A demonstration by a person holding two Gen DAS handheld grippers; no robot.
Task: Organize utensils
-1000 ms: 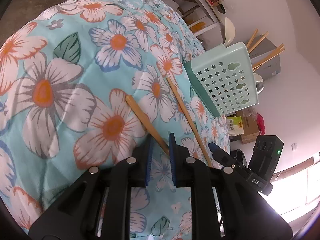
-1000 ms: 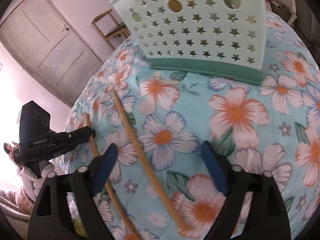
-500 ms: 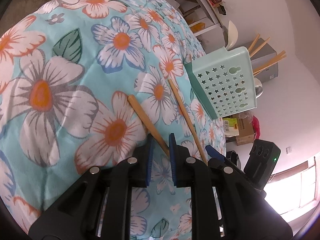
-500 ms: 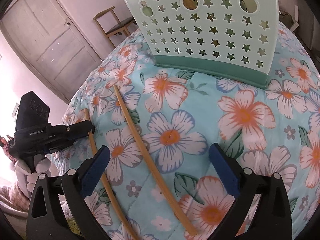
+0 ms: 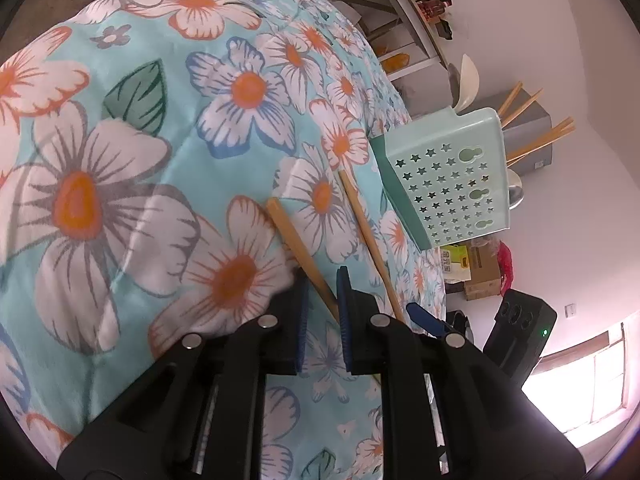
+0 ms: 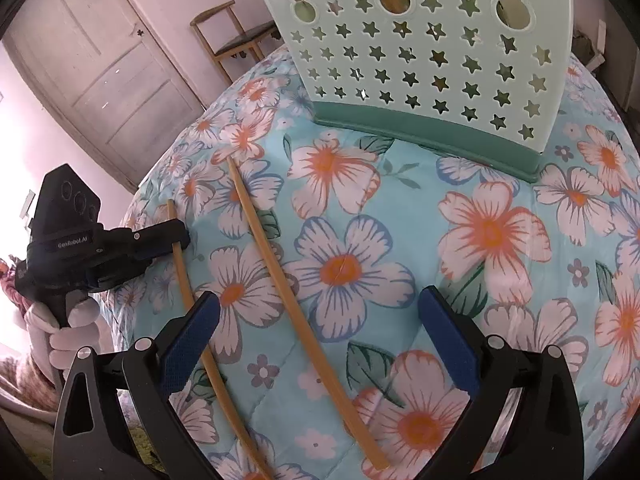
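Observation:
Two wooden chopsticks lie on a floral blue quilt. My left gripper (image 5: 322, 294) is shut on one chopstick (image 5: 298, 248) near its thin end; the same stick shows in the right wrist view (image 6: 192, 300), pinched by that gripper (image 6: 176, 238). The second chopstick (image 5: 368, 240) lies loose beside it, seen long and diagonal in the right wrist view (image 6: 292, 264). My right gripper (image 6: 320, 332) is open and empty, jaws straddling the loose chopstick above it. A mint star-punched utensil holder (image 6: 420, 56) stands beyond, with several chopsticks and spoons in it (image 5: 448, 184).
The quilt (image 5: 120, 160) covers a rounded soft surface that falls away at the edges. A wooden chair (image 6: 236, 40) and a white door (image 6: 100, 64) stand behind. Shelves (image 5: 404, 20) and cardboard boxes (image 5: 476, 276) are near the wall.
The right gripper has pulled back a little from the holder, staying open. The left gripper stays shut on its chopstick, with the view shifted slightly.

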